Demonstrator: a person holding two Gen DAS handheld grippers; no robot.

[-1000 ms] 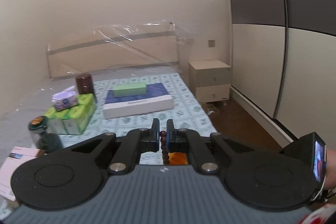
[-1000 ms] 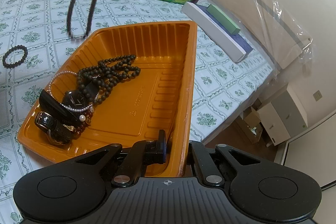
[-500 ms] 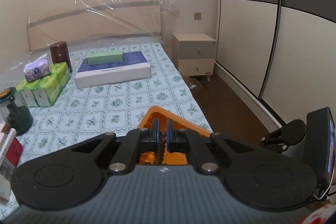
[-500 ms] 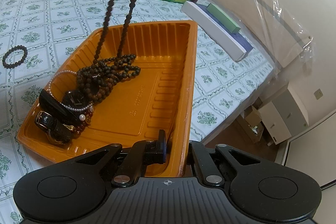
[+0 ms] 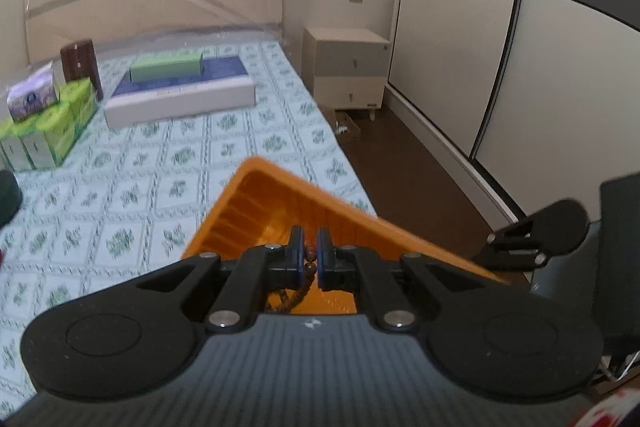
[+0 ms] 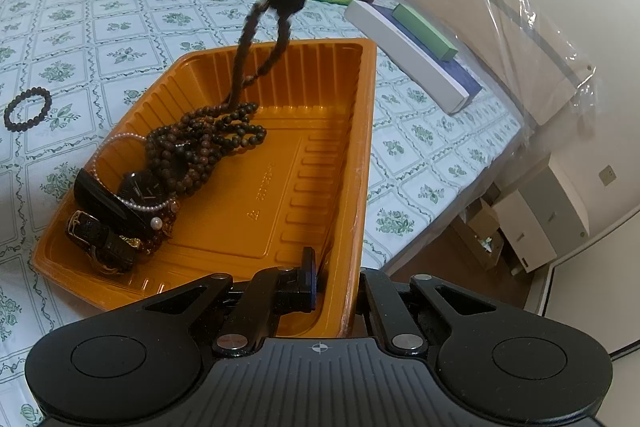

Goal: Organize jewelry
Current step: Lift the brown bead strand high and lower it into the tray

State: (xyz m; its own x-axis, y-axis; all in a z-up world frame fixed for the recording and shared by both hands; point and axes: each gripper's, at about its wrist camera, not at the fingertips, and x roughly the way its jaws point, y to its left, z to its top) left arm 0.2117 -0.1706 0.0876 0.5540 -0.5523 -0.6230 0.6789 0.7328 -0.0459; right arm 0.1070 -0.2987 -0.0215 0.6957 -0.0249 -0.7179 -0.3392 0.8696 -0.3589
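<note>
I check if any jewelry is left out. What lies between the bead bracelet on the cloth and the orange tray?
Only bare flowered tablecloth separates the bead bracelet from the orange tray, as the right wrist view shows.

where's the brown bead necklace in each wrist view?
Left wrist: bead necklace bottom centre, pinched in the left hand-held gripper.
Right wrist: necklace hangs upper centre, lower end piled in the tray.
Shared landmark: orange tray.
</note>
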